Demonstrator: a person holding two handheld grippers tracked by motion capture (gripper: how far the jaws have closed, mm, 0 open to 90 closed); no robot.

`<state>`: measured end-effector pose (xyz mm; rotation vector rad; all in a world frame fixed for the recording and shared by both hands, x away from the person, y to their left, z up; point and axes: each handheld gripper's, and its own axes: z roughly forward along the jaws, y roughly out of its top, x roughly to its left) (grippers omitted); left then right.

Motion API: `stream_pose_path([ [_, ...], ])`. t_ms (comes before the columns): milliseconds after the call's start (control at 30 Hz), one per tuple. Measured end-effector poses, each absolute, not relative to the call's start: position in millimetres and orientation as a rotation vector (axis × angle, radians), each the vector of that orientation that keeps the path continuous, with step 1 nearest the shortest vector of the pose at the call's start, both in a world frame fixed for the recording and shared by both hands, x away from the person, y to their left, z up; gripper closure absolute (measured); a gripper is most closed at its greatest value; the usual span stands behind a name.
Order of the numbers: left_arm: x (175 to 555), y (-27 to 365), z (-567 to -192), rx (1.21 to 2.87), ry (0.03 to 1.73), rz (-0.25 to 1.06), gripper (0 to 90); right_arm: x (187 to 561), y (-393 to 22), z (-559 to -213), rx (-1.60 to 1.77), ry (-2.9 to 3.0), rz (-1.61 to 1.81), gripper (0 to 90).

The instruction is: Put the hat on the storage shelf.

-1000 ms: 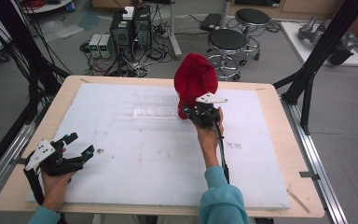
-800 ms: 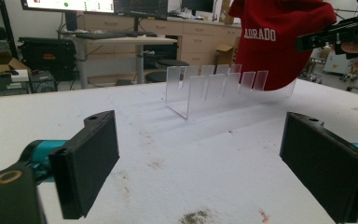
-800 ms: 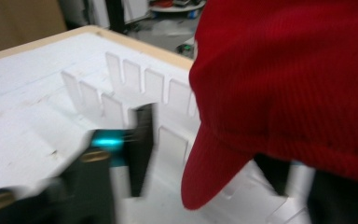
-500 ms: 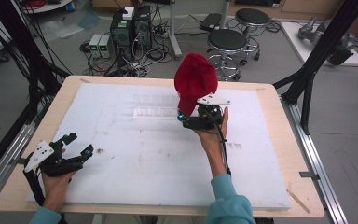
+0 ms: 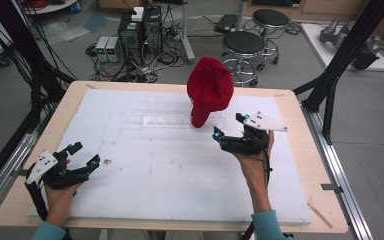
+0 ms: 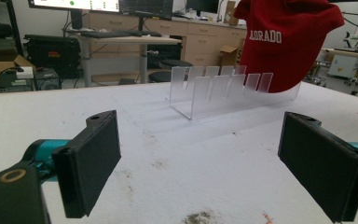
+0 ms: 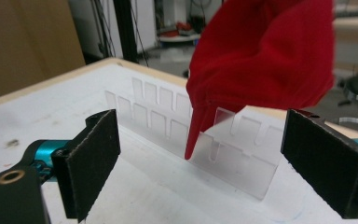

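Right gripper (image 5: 228, 136), centre-right of high view: jaws spread wide, having just opened, nothing pinched. Red cap (image 5: 209, 90) just above it, upper centre, hung on clear slotted rack (image 5: 166, 121). Cap judged soft, light, easily snagged; brim or strap best gripped. Left gripper (image 5: 82, 160), lower left: spread, empty.

The red cap (image 6: 286, 42) covers the clear rack's (image 6: 223, 91) far end (lettering cut off).
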<state>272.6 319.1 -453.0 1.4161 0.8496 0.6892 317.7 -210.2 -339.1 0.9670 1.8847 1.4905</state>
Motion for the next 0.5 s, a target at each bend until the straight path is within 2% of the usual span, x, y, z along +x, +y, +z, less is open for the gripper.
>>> stream_pose_path([
  [267,273,319,-453,1.421,0.844,0.689,13.2,277,-253,-356,0.935,1.842,1.48,10.7],
  [500,272,319,-453,1.414,0.846,0.687,13.2,248,-278,-399,0.897,1.782,1.515,10.7],
])
